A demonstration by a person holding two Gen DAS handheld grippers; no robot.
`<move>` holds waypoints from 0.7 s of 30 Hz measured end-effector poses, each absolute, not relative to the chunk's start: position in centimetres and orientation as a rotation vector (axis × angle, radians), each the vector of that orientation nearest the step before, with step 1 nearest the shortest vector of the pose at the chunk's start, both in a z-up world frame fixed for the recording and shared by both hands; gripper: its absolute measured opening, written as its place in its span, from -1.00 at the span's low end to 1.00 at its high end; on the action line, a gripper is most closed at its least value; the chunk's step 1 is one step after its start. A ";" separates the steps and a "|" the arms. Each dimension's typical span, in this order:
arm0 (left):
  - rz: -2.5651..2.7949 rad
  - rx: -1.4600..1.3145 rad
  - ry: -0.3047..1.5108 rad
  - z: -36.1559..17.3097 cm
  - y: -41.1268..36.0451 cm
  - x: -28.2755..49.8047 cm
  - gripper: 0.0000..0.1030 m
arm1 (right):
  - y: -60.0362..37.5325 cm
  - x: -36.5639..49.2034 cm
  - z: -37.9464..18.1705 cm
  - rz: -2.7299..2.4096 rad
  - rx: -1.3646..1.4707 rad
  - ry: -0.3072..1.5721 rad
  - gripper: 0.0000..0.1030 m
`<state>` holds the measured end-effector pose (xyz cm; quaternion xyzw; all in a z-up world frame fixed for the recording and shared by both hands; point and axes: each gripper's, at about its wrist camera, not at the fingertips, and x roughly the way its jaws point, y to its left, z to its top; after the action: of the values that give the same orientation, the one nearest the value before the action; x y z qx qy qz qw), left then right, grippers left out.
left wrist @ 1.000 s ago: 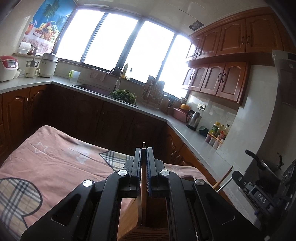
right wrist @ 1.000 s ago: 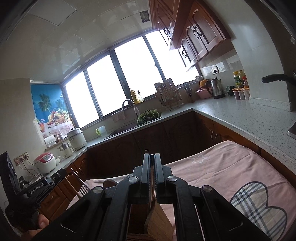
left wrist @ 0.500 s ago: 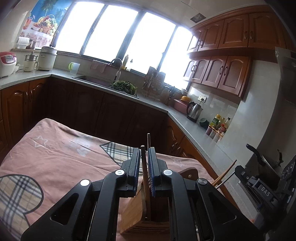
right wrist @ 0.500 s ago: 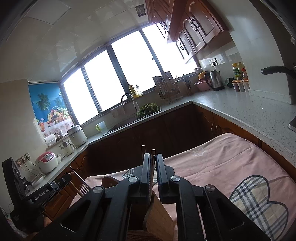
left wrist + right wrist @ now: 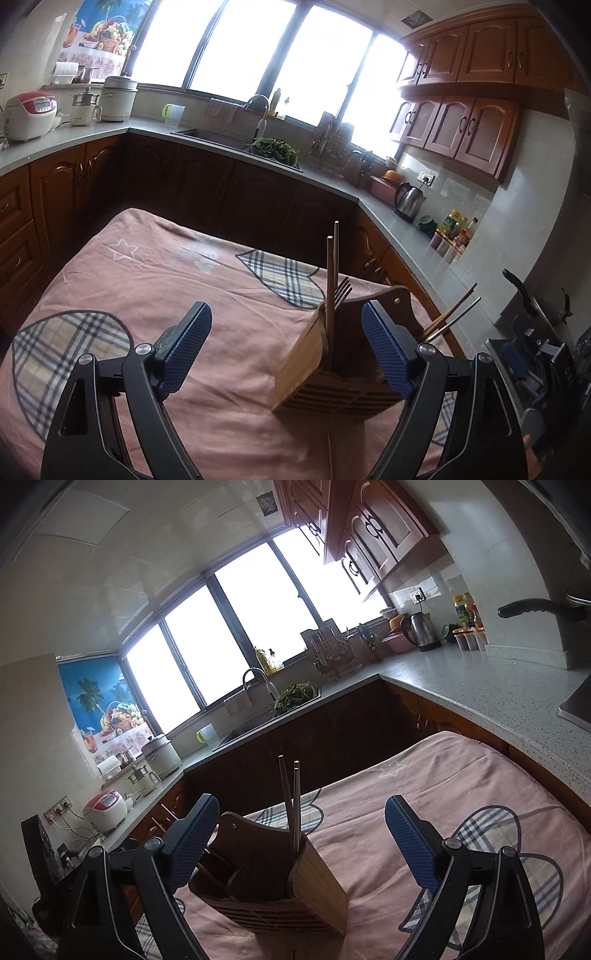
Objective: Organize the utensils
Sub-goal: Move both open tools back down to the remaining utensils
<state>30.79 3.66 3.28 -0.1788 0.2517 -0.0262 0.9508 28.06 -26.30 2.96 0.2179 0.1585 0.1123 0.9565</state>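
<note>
A wooden utensil holder point(image 5: 306, 365) point(image 5: 317, 882) stands on the pink plaid-heart cloth point(image 5: 147, 295) point(image 5: 461, 775) covering the table. Two chopsticks point(image 5: 330, 277) point(image 5: 291, 801) stand upright in its front slot, beside a fork point(image 5: 343, 288). More chopsticks and a metal handle point(image 5: 450, 314) lean out of its far side. My left gripper point(image 5: 286, 317) is opening wide, with the holder just ahead near its right finger and nothing touching the pads. My right gripper point(image 5: 301, 808) is also opening, its pads clear of the chopsticks ahead.
A grey L-shaped counter point(image 5: 480, 686) on dark wooden cabinets wraps the table. It carries a kettle point(image 5: 408, 201), bottles point(image 5: 454, 229), a sink with greens point(image 5: 273, 146) and a rice cooker point(image 5: 29, 114). A pan handle point(image 5: 532, 611) juts in at the right.
Both grippers went from shut on a chopstick each to wide open. The chopsticks now stand free in the holder. Both grippers drew back from the holder, and the left one tilted down.
</note>
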 end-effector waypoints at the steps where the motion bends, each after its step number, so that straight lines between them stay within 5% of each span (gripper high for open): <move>1: -0.061 -0.361 0.529 3.0 3.6 30.3 0.66 | -26.4 27.6 2.8 0.230 0.442 0.330 0.81; 21: -0.125 -0.293 0.706 -0.8 2.6 20.4 0.66 | -27.0 18.2 -0.9 0.247 0.441 0.504 0.88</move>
<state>20.43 2.62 -0.76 -0.1431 0.3440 -0.0610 0.9260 18.21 -27.02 -0.87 0.2160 0.2464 0.1209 0.9370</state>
